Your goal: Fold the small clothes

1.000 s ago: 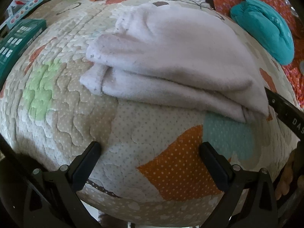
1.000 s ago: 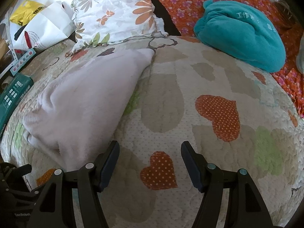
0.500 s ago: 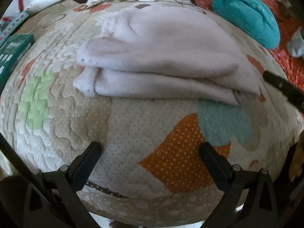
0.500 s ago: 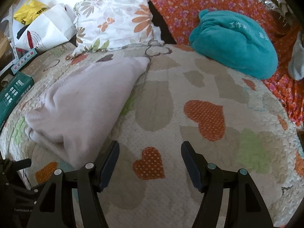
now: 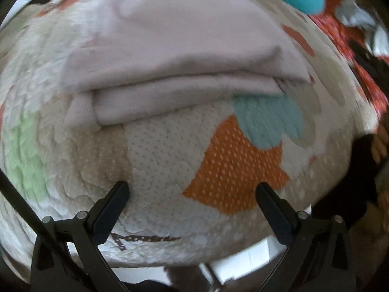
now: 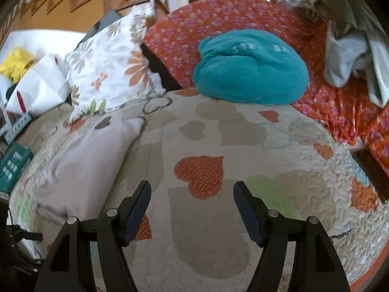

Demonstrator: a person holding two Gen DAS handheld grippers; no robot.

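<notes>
Both hands free: left gripper (image 5: pixel 192 192) gaping over quilt (image 5: pixel 158 160), right gripper (image 6: pixel 192 194) spread, empty. Folded cloth (image 5: pixel 175 56) looks finished (leave alone); fetch grey garment (image 6: pixel 345 58) next.

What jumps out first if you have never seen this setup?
A pale folded garment lies on a heart-patterned quilt, left of the right gripper. Behind it, a bright teal bundle sits on an orange floral cover. Both grippers hang open, holding nothing.
</notes>
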